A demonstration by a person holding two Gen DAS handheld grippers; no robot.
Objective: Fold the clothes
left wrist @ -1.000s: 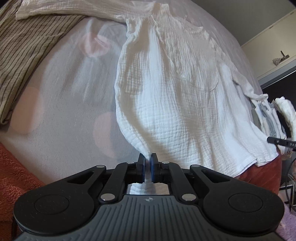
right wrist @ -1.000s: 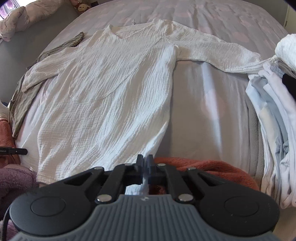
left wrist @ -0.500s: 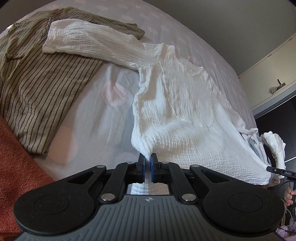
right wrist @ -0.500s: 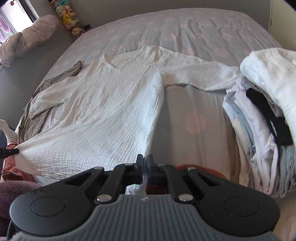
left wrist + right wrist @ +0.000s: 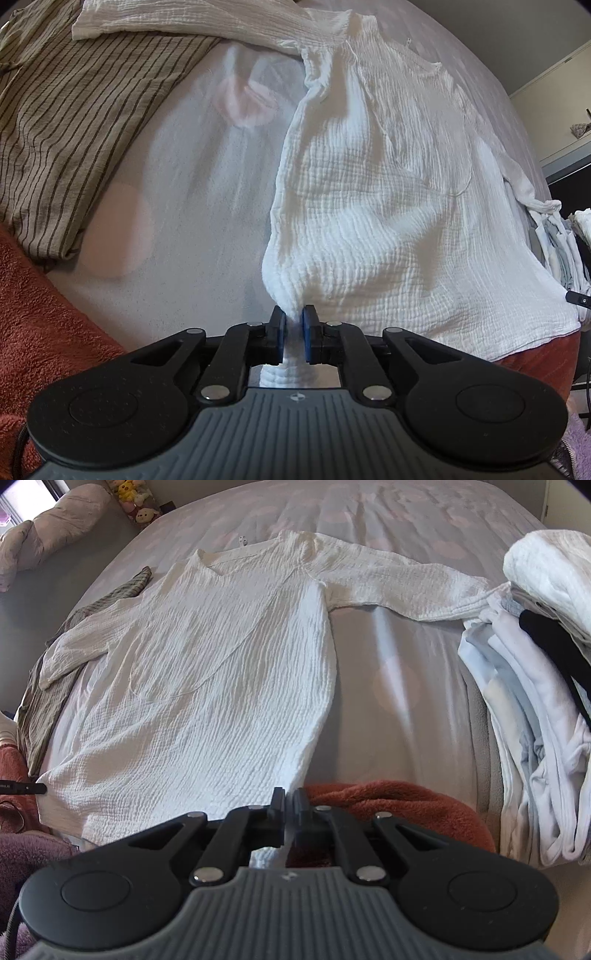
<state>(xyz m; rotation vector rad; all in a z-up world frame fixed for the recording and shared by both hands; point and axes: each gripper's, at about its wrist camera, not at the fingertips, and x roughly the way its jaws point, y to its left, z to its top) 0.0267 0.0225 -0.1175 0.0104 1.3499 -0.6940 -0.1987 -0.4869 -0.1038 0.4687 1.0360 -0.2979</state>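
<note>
A white crinkled long-sleeved shirt (image 5: 221, 672) lies spread face up on the bed, sleeves out to both sides; it also shows in the left wrist view (image 5: 388, 192). My left gripper (image 5: 294, 319) is shut on the shirt's bottom left hem corner, with the cloth bunched between the blue pads. My right gripper (image 5: 290, 801) is shut on the bottom right hem corner, next to a rust-red blanket (image 5: 399, 805).
A striped beige garment (image 5: 74, 122) lies left of the shirt, under its sleeve. A pile of folded light clothes (image 5: 535, 720) sits at the right. The grey dotted bedsheet (image 5: 406, 686) is bare between shirt and pile. Pillows and plush toys (image 5: 136, 502) are far back.
Both grippers have kept their grip on the hem corners. The views rose and drew back half a second ago and are now lower and closer to the bed again.
</note>
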